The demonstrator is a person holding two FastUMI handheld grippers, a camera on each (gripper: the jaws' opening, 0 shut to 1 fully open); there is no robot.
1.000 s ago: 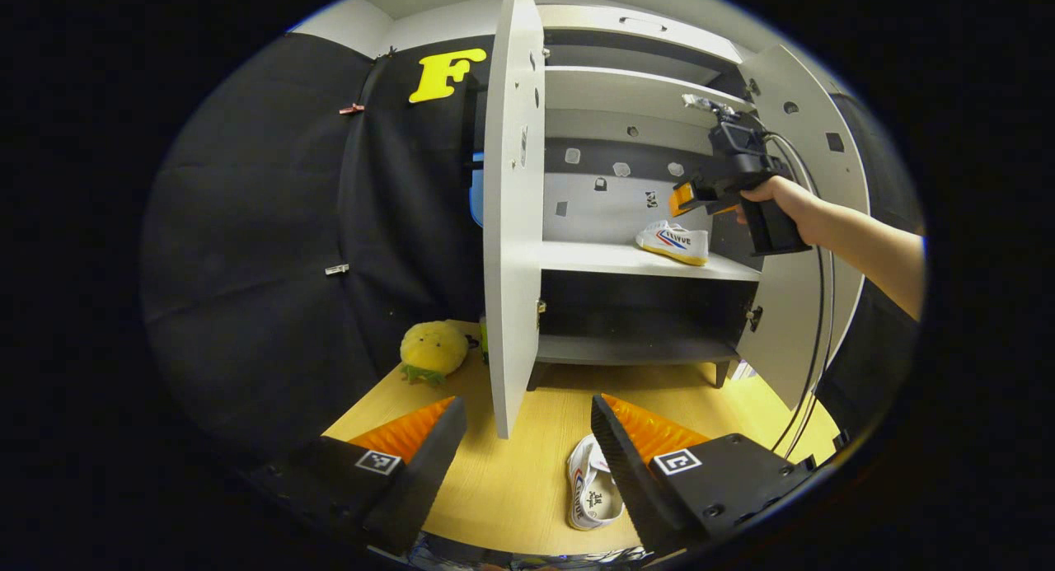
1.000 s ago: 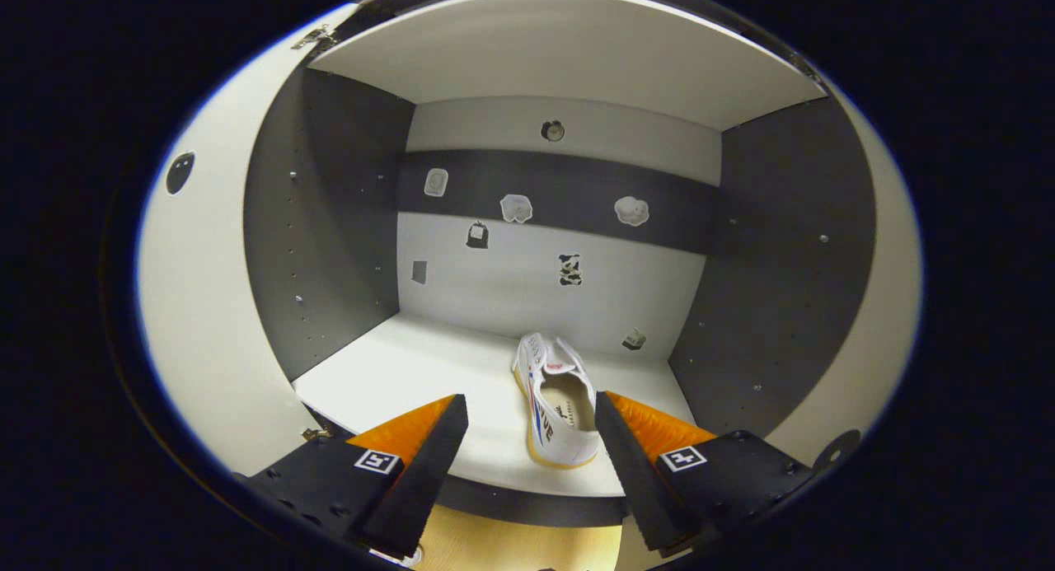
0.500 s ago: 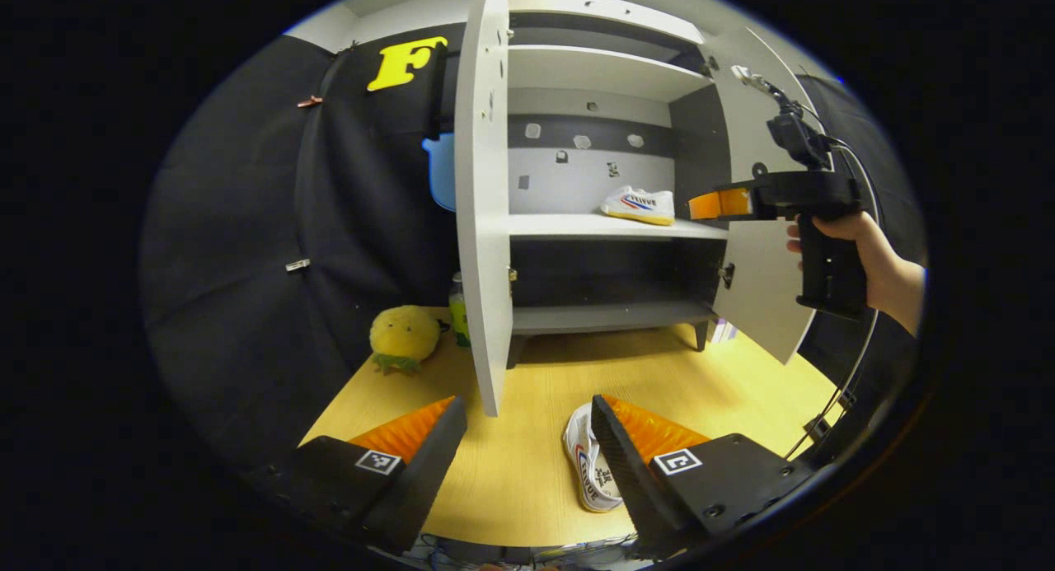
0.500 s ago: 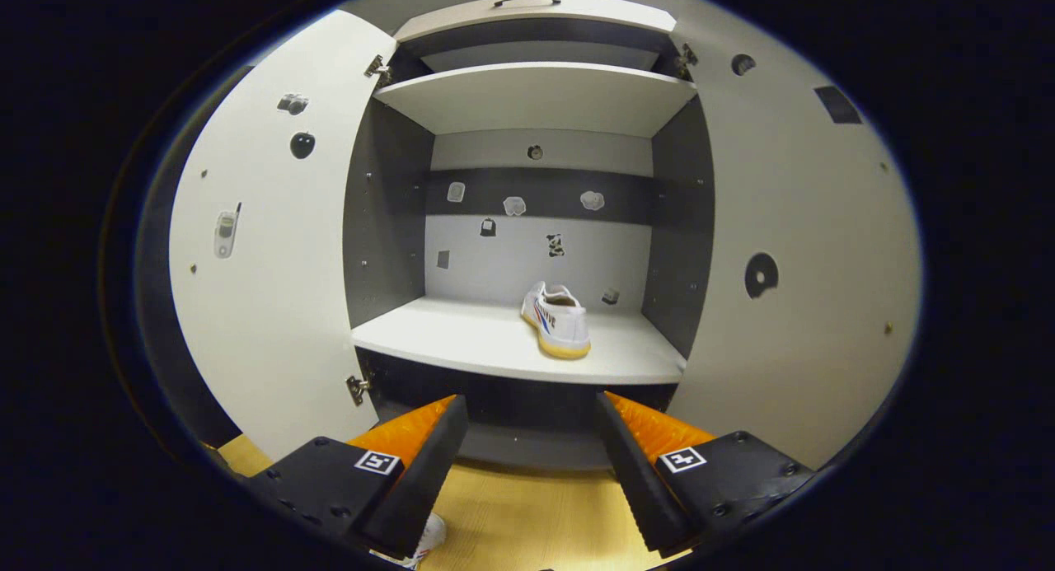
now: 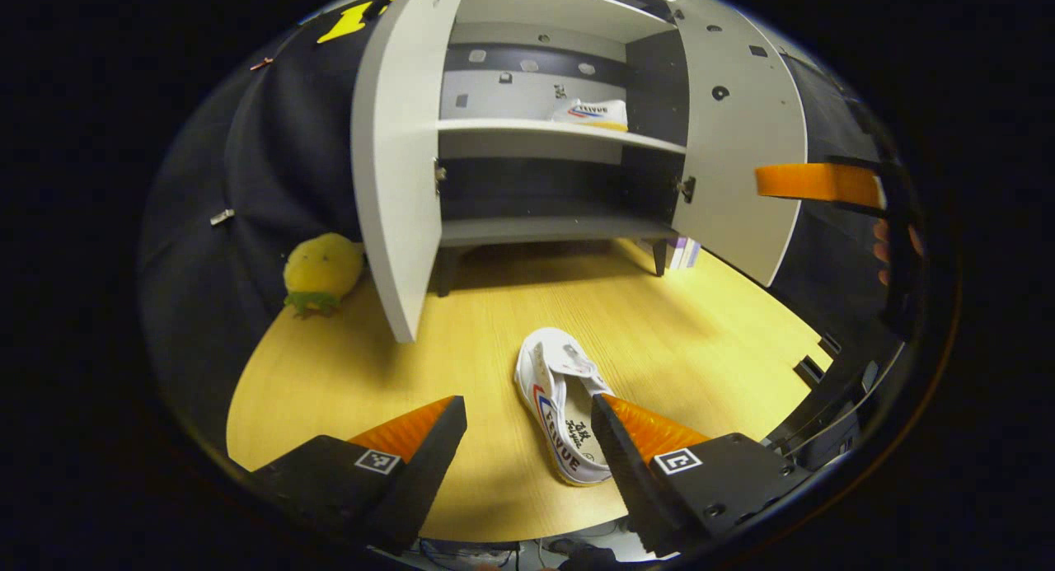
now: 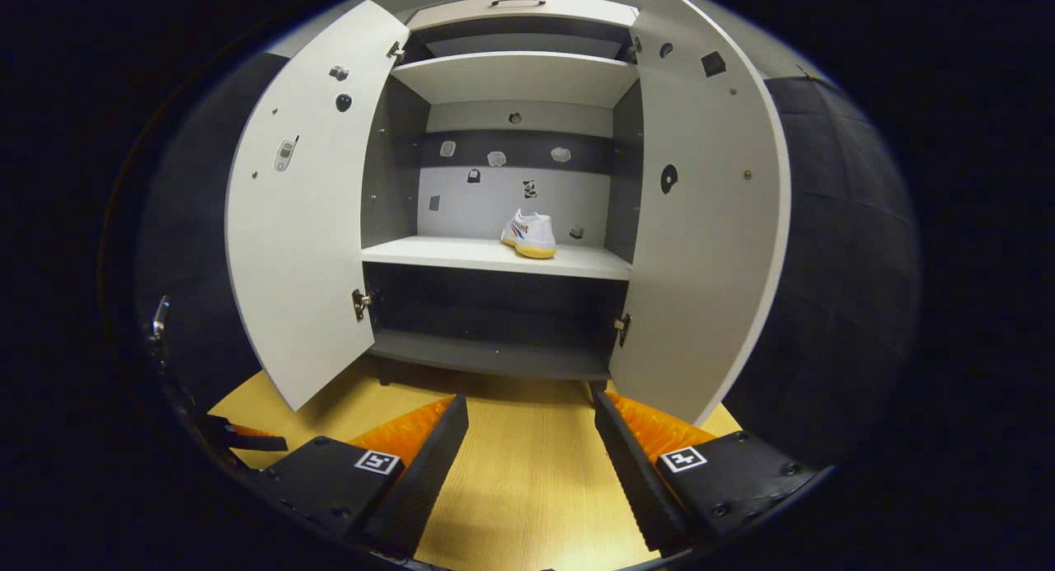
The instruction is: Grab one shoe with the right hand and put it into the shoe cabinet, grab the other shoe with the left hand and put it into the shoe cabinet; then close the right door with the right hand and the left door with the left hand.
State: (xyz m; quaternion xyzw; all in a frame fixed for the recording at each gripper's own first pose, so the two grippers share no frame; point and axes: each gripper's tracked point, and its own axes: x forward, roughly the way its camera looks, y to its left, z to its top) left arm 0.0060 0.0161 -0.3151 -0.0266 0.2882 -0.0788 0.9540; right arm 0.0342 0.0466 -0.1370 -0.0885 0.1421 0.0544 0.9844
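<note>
now right gripper backed off cabinet, both jaws spread; left gripper nearer floor shoe.

The left gripper is two wedge-shaped, ribbed fingers on matte black blocks, each block bearing a small square black-and-white marker and dark screws. The right gripper is built alike, with matching markers.

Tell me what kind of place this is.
Likely a staged recording booth, not a home: a small shoe cabinet stands on a wooden tabletop, black cloth hangs behind, and a yellow plush toy sits beside it.
</note>
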